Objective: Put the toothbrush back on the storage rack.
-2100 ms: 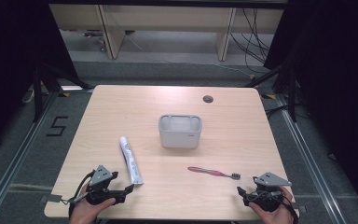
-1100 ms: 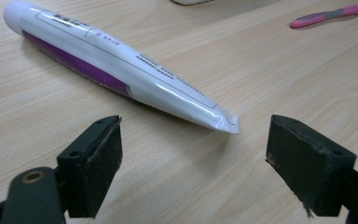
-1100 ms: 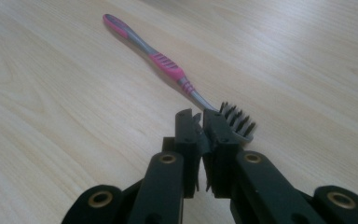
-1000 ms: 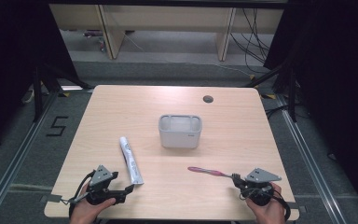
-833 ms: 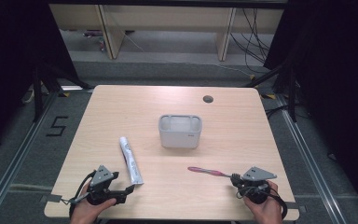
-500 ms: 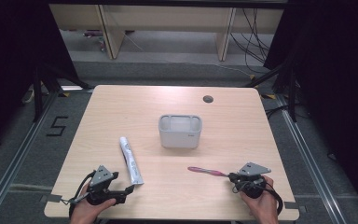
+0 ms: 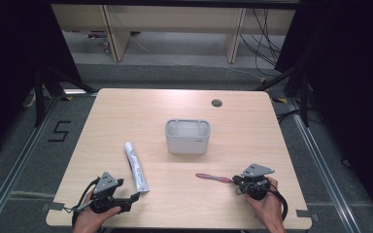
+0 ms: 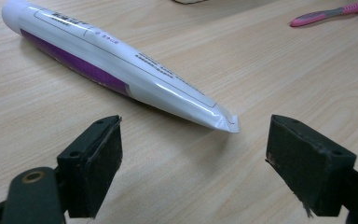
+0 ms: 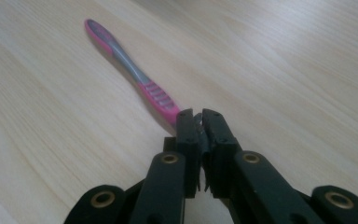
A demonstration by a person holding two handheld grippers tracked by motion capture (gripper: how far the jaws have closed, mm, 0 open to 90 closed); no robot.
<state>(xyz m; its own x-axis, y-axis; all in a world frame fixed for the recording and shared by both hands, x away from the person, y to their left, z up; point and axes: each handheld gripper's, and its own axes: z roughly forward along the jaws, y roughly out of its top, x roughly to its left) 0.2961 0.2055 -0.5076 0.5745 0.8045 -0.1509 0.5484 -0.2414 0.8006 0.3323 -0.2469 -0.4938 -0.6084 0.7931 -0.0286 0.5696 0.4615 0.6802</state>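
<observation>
Toothbrush (image 7: pixel 213 178) in pink and grey is lying flat on the wooden table (image 7: pixel 252 126), near the front edge on the right side, with its end reaching in between the jaws of the right gripper (image 9: pixel 200 122). Those jaws are pressing almost together, and the end of the toothbrush (image 9: pixel 135 74) looks pinched between them, though the bristles are hiding behind the pads. Such a grip is catching only the very end of a long thin handle, so I am judging that the toothbrush may be pivoting or drooping on a lift, or slipping out sideways if the hand is tilting. The left gripper (image 8: pixel 193 149) is standing wide open and holding nothing, with the crimped tail of the toothpaste tube (image 8: pixel 121 70) lying in front of the gap; closing on that thin tail may be squeezing it out rather than gripping it. Counting what is lying on the table: one toothbrush, one toothpaste tube (image 7: pixel 136 167), one grey holder (image 7: pixel 187 137) at the middle, and two grippers.
</observation>
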